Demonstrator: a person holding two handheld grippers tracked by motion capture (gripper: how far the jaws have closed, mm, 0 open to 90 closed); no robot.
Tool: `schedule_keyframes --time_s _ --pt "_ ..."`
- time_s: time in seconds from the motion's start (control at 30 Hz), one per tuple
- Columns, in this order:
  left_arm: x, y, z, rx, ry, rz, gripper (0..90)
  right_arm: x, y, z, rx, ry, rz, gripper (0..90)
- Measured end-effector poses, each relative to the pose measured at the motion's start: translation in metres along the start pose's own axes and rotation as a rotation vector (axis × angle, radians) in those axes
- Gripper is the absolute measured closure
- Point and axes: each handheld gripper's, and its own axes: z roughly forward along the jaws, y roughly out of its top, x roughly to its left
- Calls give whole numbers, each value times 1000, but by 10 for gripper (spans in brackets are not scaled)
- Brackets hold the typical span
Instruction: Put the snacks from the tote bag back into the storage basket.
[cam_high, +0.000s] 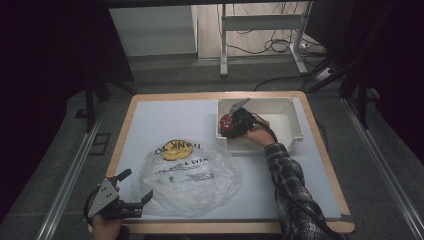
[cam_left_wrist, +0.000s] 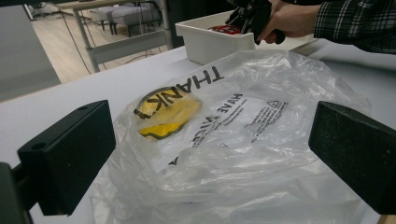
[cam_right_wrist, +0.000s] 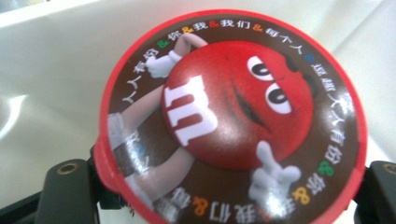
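Right tongs (cam_high: 234, 120): pinching red candy tin (cam_right_wrist: 231, 116) at its rim, inside white bin (cam_high: 295, 122) at table's (cam_high: 165, 117) far right.
Left tongs (cam_high: 131, 192): spread wide, empty, at plastic bag (cam_high: 192, 175) edge, near side.
Right gripper view: tin lid w/ red "m" character, ring of Chinese text.
Left gripper view: bag print "THANK", "HAVE".

We're looking at a dim high view: the room around the tabletop (cam_high: 165, 120) sinks into near black, while the floor behind it catches brighter light. The picture is soft and grainy. In the left gripper view, the clear plastic bag (cam_left_wrist: 243, 140) throws pale glare off its creases, and the near jaws blur slightly. In the right gripper view, the round candy tin (cam_right_wrist: 233, 116) sits close and soft, with white sheen across its lower left.
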Motion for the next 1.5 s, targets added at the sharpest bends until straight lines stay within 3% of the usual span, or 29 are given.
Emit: schedule_keyframes --time_s 0.3,1.5 --pt "0 0 0 1 -1 1 7 0 2 -2 -26 -6 9 157" --pt "-2 0 1 7 -4 10 7 7 2 -24 -53 -38 -3 87"
